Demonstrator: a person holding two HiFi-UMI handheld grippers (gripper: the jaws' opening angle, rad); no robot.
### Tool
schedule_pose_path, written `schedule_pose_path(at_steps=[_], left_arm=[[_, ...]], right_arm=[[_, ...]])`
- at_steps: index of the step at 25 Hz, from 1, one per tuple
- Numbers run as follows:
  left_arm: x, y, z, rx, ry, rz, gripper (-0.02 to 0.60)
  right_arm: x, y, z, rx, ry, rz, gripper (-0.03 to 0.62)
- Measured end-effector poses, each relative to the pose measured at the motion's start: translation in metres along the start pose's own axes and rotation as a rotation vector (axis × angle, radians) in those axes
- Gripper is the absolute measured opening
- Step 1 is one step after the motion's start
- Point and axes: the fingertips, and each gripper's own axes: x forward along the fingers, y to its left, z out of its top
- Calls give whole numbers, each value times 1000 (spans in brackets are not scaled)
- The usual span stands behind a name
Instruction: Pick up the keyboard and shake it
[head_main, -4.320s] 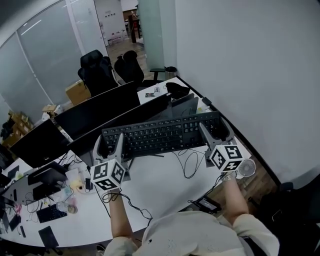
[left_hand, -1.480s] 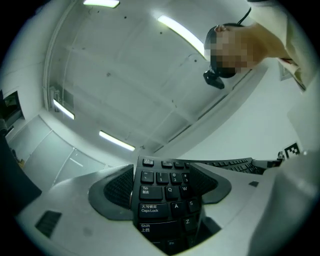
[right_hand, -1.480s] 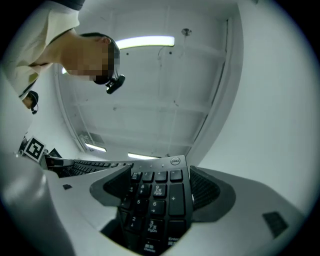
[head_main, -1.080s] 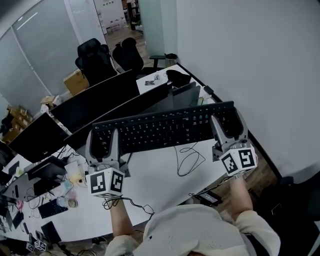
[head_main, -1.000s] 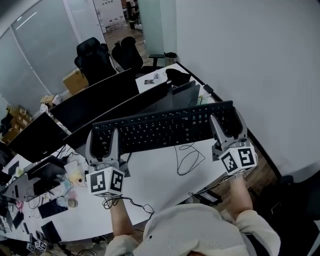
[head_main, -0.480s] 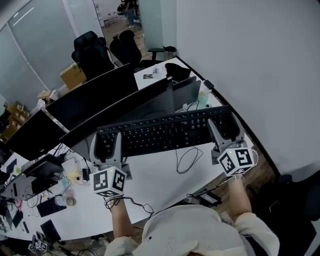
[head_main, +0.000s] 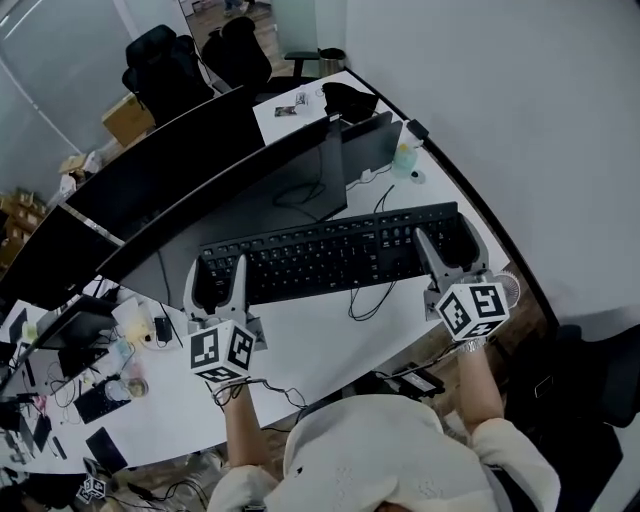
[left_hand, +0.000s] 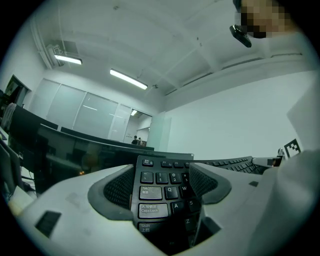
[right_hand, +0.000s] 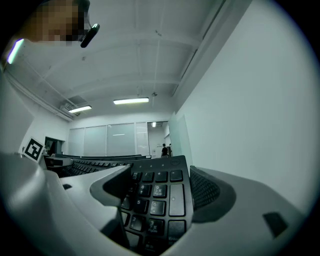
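A long black keyboard (head_main: 330, 252) hangs in the air above the white desk (head_main: 320, 350), held level by both grippers. My left gripper (head_main: 216, 288) is shut on its left end; in the left gripper view the Tab and Caps Lock end of the keyboard (left_hand: 162, 192) sits between the two padded jaws. My right gripper (head_main: 448, 250) is shut on the right end, where the number pad of the keyboard (right_hand: 157, 200) fills the gap between its jaws. A thin black cable (head_main: 365, 300) droops from the keyboard to the desk.
Two dark monitors (head_main: 230, 180) stand just behind the keyboard, a third (head_main: 50, 270) at far left. A small bottle (head_main: 403, 160) and a black bag (head_main: 345, 100) sit at the back right. Clutter and cables (head_main: 110, 370) lie on the left. The white wall (head_main: 520, 120) runs close on the right.
The keyboard was raised and tipped between the grippers, then came back down lower and closer over the desk. Both grippers kept their hold on its ends.
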Motion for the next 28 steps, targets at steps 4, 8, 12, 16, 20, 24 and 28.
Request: schedule_pose_path(at_steps=[4,8,12,16,20,24,28], left_arm=[[4,3,-25,-6,59,5,331],[11,4,-50,-18,117,4,331],[11,7,-78,-37,189,4,331],[11,9,-108,-52,259,10,331],[11,14,-136,-76,315,19,331],[8,16,-167,-103,379,24,331],[4,14,-198,-111,443,28,331]], right_arm=[[3,-6,-27,21,58,-10,354],[6,-14,-51,35,115,-17,354],[7,-19,-77,50,185,-21,354],[6,-24,-106,70,253,-30,354],[6,-27,-131,75,307,-38,354],[2,-30,-156,77,368,-47,354],[-7,-36,-188,105,435,-63,354]])
